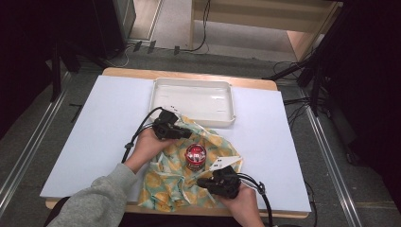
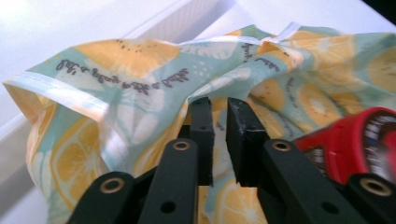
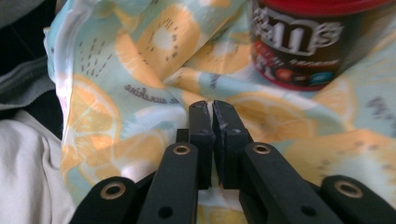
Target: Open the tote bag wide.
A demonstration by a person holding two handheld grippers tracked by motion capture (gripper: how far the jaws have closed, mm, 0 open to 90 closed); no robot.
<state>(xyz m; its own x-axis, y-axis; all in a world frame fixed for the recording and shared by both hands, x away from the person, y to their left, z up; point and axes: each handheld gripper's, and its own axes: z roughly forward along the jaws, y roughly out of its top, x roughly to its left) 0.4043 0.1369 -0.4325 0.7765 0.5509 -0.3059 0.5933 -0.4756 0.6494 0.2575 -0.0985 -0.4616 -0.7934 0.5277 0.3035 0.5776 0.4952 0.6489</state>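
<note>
Left gripper (image 1: 185, 134), held in the person's left hand (image 1: 147, 146), lies at the far left edge of the fruit-printed cloth (image 1: 189, 175); in the left gripper view its jaws stand nearly together with a narrow gap, and a fold of the cloth (image 2: 140, 93) appears to run between them, though the pads' contact cannot be made out with certainty. Right gripper (image 1: 203, 182), in the right hand (image 1: 243, 201) at the near edge of the table (image 1: 94, 142), has its jaws closed on the cloth (image 3: 154, 93): a thin strip of fabric shows pinched between the pads in the right gripper view. Between the two grippers a red-lidded candy jar (image 1: 194, 156) stands upright on the middle of the cloth (its dark label and red base show close ahead in the right gripper view (image 3: 303, 42), its lid at the right edge of the left gripper view (image 2: 359, 140)). Cloth edges are lifted and rumpled around the jar. Beyond the cloth, touching or just beside its far corner, sits a white rectangular tray (image 1: 161, 92).
</note>
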